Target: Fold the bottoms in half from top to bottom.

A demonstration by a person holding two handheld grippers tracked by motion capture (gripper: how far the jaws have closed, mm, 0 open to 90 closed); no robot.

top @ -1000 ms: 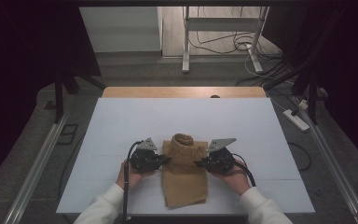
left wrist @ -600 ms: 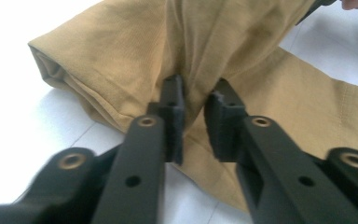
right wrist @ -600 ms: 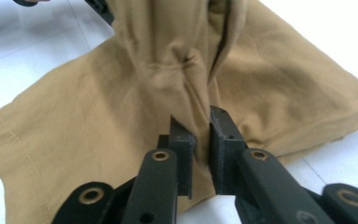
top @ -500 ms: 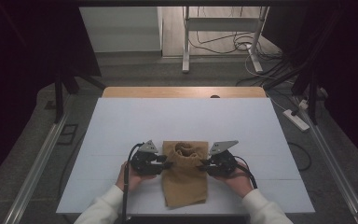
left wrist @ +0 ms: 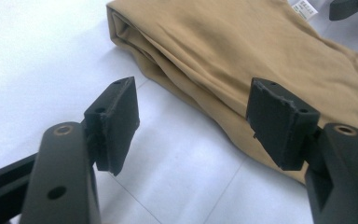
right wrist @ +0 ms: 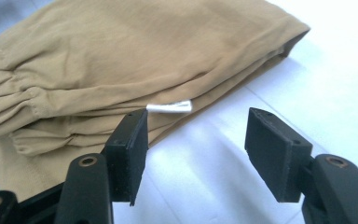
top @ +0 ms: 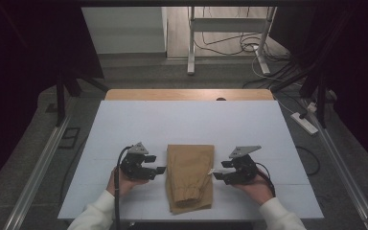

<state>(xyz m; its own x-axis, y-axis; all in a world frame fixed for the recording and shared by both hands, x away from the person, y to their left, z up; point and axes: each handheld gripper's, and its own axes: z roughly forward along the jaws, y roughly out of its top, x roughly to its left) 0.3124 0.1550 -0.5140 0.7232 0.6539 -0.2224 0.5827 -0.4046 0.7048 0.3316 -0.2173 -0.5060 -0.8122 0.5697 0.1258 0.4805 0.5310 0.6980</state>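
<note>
Risk, fold: I judge the top layer could slump open now that nothing pins it; the stacked edges on the left side look loose.
Risk, snag: if I bring either hand back in low, a pad could catch the white tag (right wrist: 169, 107) or the gathered cuff and drag the bundle askew.
Left tongs (top: 157, 169): jaws have just been opening, nothing between them, just left of the cloth.
Right tongs (top: 219, 175): likewise just opening, empty, just right of it.
Folded tan garment (top: 190, 175): lying flat on the white worktop (top: 187, 124), near my edge, between both tongs; soft, thin knit, elasticated cuff nearest me.
</note>
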